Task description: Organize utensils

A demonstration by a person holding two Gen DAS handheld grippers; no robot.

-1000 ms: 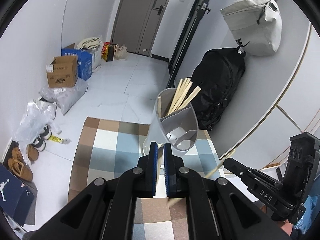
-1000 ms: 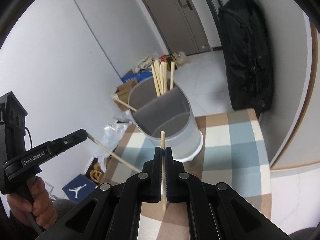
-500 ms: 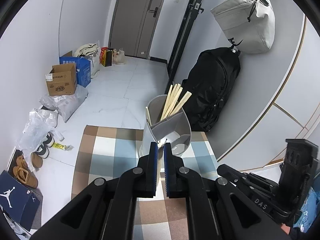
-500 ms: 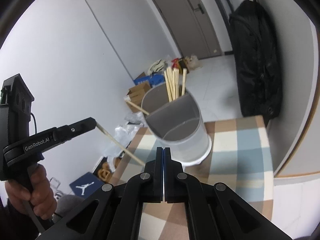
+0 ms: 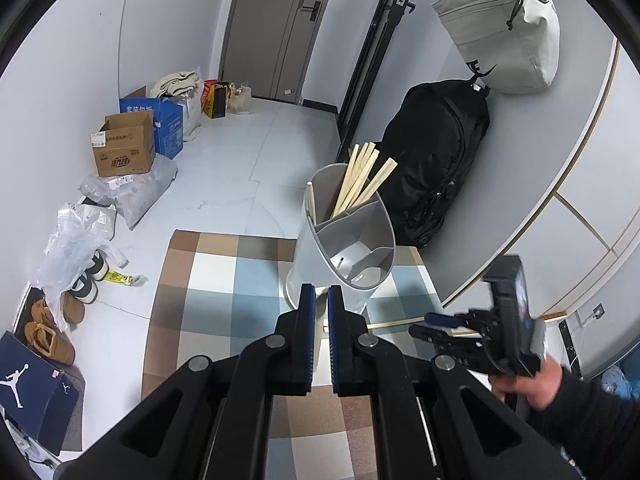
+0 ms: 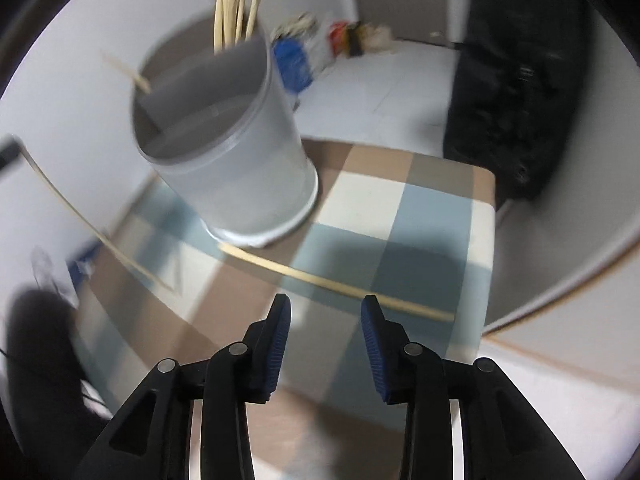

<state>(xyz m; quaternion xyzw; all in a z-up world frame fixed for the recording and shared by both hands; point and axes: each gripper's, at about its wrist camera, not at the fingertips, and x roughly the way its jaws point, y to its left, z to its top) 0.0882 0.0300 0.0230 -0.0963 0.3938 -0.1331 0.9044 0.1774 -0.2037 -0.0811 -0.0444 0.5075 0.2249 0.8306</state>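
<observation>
Both grippers differ: left gripper (image 5: 321,300) clamps a chopstick (image 5: 319,334), right gripper (image 6: 325,312) has just spread, empty.

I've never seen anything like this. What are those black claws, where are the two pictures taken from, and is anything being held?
There is no robot here. A person holds a hand-operated claw in each hand, and each claw has a wide-angle camera that looks along its two fingers.

One picture comes from the left gripper. It is shut on a held chopstick. The other comes from the right gripper. Its jaws have just been opening, with nothing between them.

On the checked cloth stands a grey divided holder with a bundle of chopsticks in its back compartment. A loose chopstick lies on the cloth just ahead of the right gripper.
</observation>
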